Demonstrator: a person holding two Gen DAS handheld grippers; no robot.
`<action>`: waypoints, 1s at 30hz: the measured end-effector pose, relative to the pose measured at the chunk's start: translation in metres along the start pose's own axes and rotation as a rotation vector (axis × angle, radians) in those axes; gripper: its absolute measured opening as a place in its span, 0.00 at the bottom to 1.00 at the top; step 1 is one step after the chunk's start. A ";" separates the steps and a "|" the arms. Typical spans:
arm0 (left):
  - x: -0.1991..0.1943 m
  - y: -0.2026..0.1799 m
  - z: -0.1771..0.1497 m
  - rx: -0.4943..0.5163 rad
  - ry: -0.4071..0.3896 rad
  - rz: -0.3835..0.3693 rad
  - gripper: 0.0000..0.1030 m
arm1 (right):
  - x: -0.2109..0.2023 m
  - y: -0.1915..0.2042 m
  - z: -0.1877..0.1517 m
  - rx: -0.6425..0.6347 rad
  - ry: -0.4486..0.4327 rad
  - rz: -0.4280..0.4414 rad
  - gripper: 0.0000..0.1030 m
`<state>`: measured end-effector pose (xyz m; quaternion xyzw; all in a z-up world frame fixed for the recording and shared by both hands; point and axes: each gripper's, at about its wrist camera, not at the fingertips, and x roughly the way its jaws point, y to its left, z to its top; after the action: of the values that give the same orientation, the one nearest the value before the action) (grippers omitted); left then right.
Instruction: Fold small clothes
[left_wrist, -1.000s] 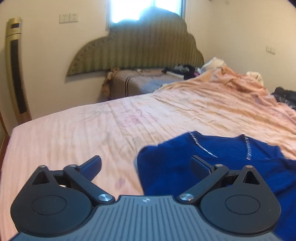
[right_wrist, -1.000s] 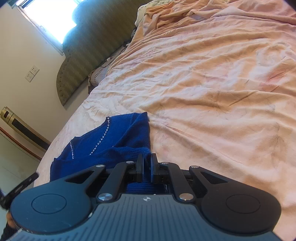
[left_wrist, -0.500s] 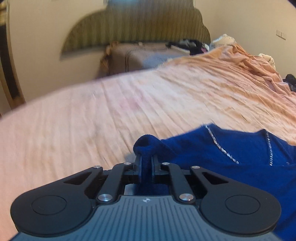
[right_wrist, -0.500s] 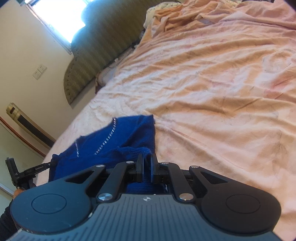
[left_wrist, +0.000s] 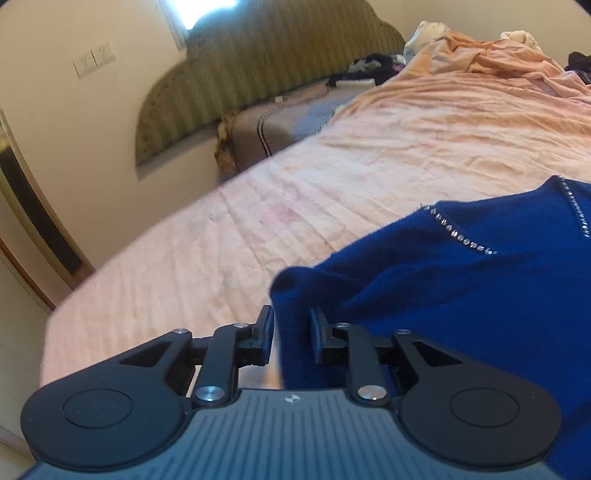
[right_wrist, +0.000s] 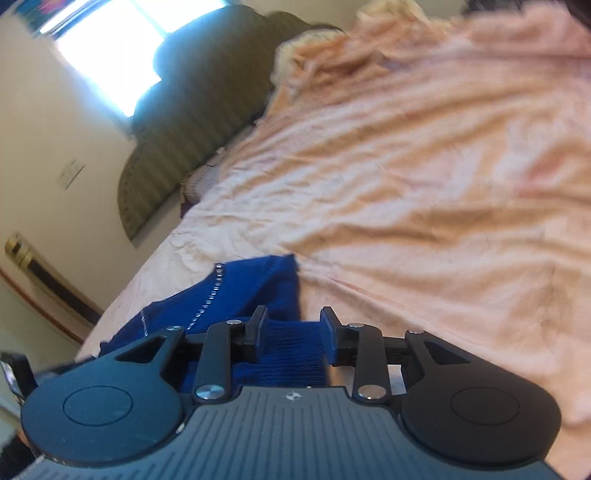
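Blue knit sweater with rhinestone trim lying on the bed's pink sheet. Left gripper parted slightly around a bunched fold; right gripper parted wider around the ribbed hem.

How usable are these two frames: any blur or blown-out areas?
Left wrist view: bed sheet mildly smeared near the bed's edge, blue sweater fairly crisp, window clipped white. Right wrist view: heavier motion blur across the sheet, window glare washed out, strong fisheye tilt.
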<state>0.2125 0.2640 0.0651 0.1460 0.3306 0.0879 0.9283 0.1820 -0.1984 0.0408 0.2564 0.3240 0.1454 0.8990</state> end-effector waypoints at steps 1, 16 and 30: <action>-0.016 0.002 -0.002 -0.004 -0.047 0.007 0.23 | -0.006 0.013 -0.002 -0.063 -0.007 -0.003 0.33; -0.014 -0.041 -0.037 -0.095 -0.025 -0.228 0.80 | 0.052 0.076 -0.073 -0.465 0.075 -0.064 0.33; -0.216 0.056 -0.179 -0.455 -0.051 -0.299 0.79 | -0.151 0.045 -0.180 -0.078 0.221 0.015 0.63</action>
<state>-0.0706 0.2986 0.0781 -0.1146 0.2969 0.0180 0.9478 -0.0537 -0.1601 0.0243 0.2060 0.4136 0.1918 0.8658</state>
